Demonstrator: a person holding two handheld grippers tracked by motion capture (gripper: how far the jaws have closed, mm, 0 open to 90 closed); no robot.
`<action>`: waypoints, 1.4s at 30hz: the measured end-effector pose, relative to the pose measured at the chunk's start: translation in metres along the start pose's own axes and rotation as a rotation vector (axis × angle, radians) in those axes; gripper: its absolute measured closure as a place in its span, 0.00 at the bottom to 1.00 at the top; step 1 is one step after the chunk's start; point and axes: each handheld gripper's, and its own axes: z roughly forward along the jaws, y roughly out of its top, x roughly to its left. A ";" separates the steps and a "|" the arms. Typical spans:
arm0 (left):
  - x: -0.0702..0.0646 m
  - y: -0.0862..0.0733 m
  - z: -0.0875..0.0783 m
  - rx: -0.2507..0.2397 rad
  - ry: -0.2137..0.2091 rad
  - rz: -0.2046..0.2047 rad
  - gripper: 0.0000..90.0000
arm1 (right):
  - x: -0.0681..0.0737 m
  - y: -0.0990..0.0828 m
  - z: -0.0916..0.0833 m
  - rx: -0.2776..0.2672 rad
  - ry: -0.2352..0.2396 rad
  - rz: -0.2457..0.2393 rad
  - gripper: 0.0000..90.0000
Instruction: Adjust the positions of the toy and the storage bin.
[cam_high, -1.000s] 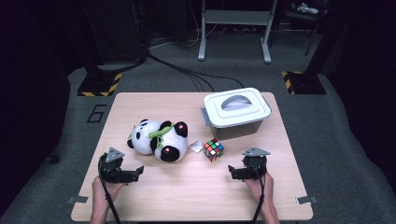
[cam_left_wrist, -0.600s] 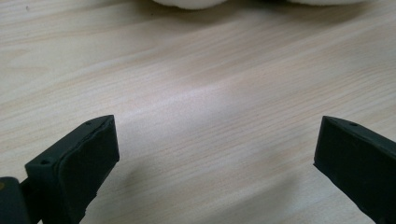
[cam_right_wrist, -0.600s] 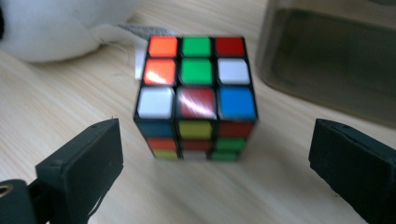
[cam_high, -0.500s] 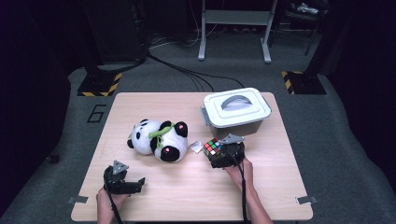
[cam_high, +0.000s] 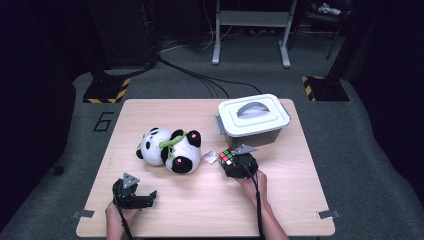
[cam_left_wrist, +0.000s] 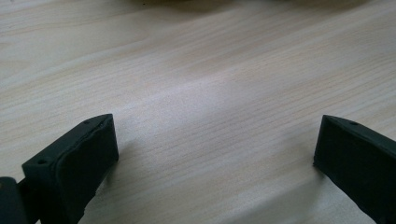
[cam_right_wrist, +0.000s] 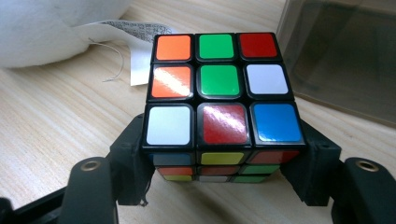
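Rubik's cube (cam_right_wrist: 219, 88) sat on the pale wooden table (cam_high: 310, 200) beside a lidded bin (cam_high: 254, 120) — right gripper (cam_right_wrist: 219, 172) just closed onto it; left gripper (cam_left_wrist: 215, 154) gaped, empty — dark room.

The cube (cam_right_wrist: 219, 88) is edged in black, and its top face is tiled in orange, green, red, white and blue. The plush panda (cam_high: 170, 149) is coloured black and white with a green band. A white lid is seen on the grey box (cam_high: 253, 120), and the table (cam_high: 210, 200) is patterned with pale wood grain.
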 end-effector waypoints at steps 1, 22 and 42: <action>0.000 0.000 0.000 0.000 0.000 0.000 0.00 | 0.000 0.000 0.000 -0.001 0.002 0.003 0.37; 0.000 0.000 0.000 -0.001 0.000 0.000 0.00 | 0.028 -0.020 -0.046 -0.042 0.112 -0.054 0.37; 0.000 0.000 0.000 0.000 0.000 0.000 0.00 | 0.097 -0.030 -0.032 0.031 0.228 -0.200 0.37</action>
